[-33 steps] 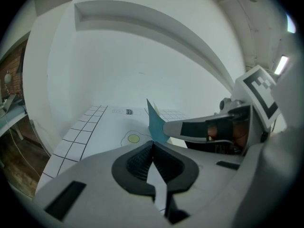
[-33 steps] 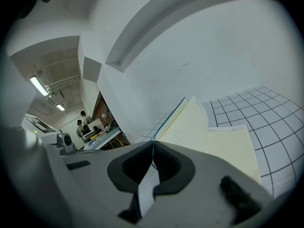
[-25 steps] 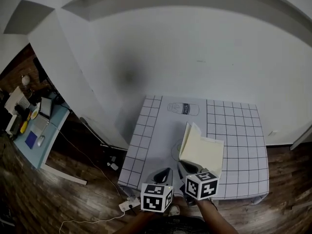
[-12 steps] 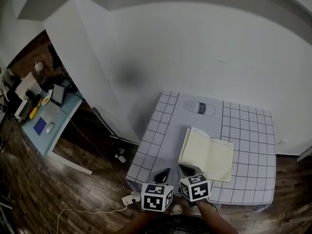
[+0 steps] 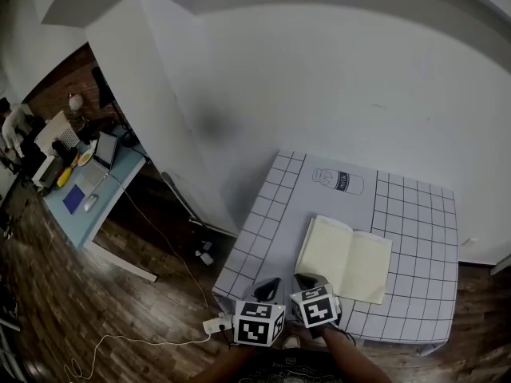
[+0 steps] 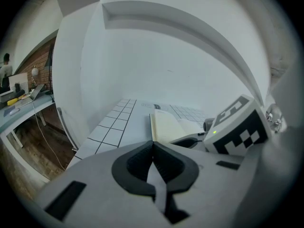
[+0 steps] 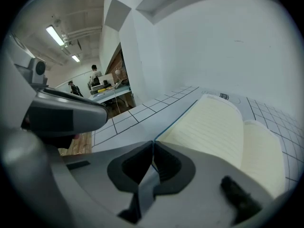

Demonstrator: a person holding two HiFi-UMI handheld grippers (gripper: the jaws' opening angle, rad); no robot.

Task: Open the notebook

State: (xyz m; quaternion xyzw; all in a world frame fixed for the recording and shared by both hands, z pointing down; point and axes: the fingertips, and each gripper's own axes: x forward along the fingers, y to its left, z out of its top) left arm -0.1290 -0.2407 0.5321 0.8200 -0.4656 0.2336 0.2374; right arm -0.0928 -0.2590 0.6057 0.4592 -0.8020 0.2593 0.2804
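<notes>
Cream pages lie flat: notebook (image 5: 345, 259) open, spine running away from me. R gripper (image 7: 153, 141) pinches its near-left corner; L gripper (image 6: 153, 144) clenched empty alongside.

At five o'clock stands a white gridded table (image 5: 259, 242), a bottle outline (image 5: 338, 181) printed at its twelve o'clock edge; at nine o'clock, a cluttered blue desk (image 5: 112, 183) on wooden floor (image 5: 80, 317).

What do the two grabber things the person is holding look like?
Both are pale grey. The left gripper and right gripper each end in two dark, ridged pads, together shaped like a rounded beak. Each carries a white cube printed with black square markers. A small green light glows beside the right one's cube.
</notes>
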